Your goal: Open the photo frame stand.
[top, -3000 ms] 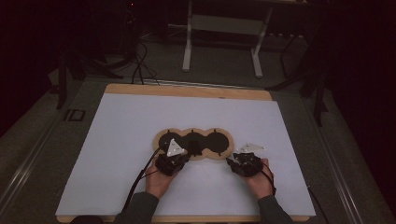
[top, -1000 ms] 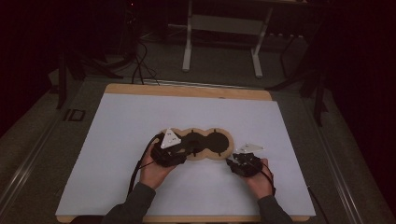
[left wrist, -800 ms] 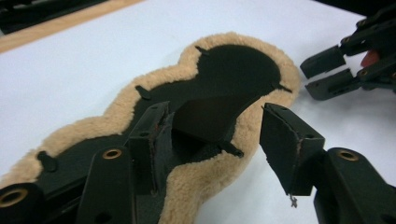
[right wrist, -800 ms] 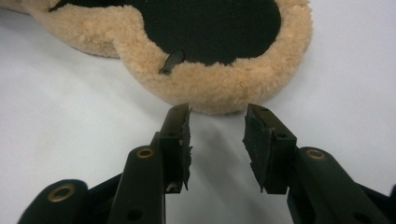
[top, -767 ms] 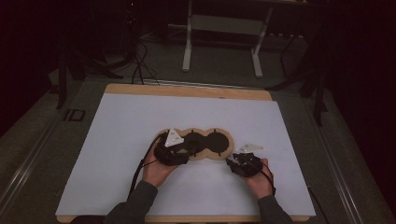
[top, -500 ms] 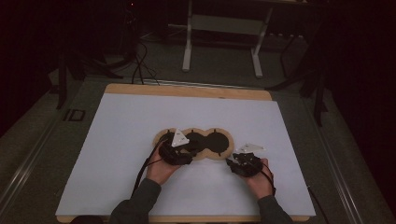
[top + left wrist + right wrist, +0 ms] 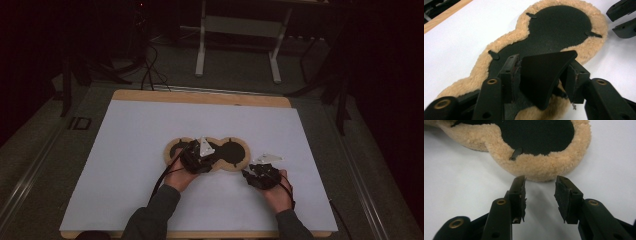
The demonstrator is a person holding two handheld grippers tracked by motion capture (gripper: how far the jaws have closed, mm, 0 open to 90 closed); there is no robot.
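Fleece-edged pad [image 7: 220,154], tan pile round a black 3-lobed centre, lying flat on the white sheet [image 7: 125,150] at mid-frame of the high view. Placement reads as work position: within reach of both hands, long axis running left to right.

Flap [image 7: 544,75], black, stiff, curved: a part of the pad's dark face lifted clear of the pile, standing between the jaws of the left gripper [image 7: 541,72] in the lower centre of the left gripper view. Jaws have just been closing and now pinch the flap from both sides. Held so, by judgement, to peel or fold the dark layer back from the near lobe.

Tabs [image 7: 593,34], small and black, 3 seen at the seam of black and tan in the left gripper view, 1 [image 7: 516,153] in the upper centre of the right gripper view. Probably fasteners for the dark layer.

Right gripper [image 7: 540,195], jaws spread with nothing between, tips just short of the pad's right lobe; at lower right of the pad in the high view [image 7: 262,175]. Held there, by judgement, ready to steady that end or take the next tab.

Left gripper in the high view [image 7: 197,159], over the pad's middle, grey plate uppermost.

Table [image 7: 200,97], wooden edge showing along the sheet's far side. Metal stand [image 7: 235,30] on the dark floor beyond, upper centre.
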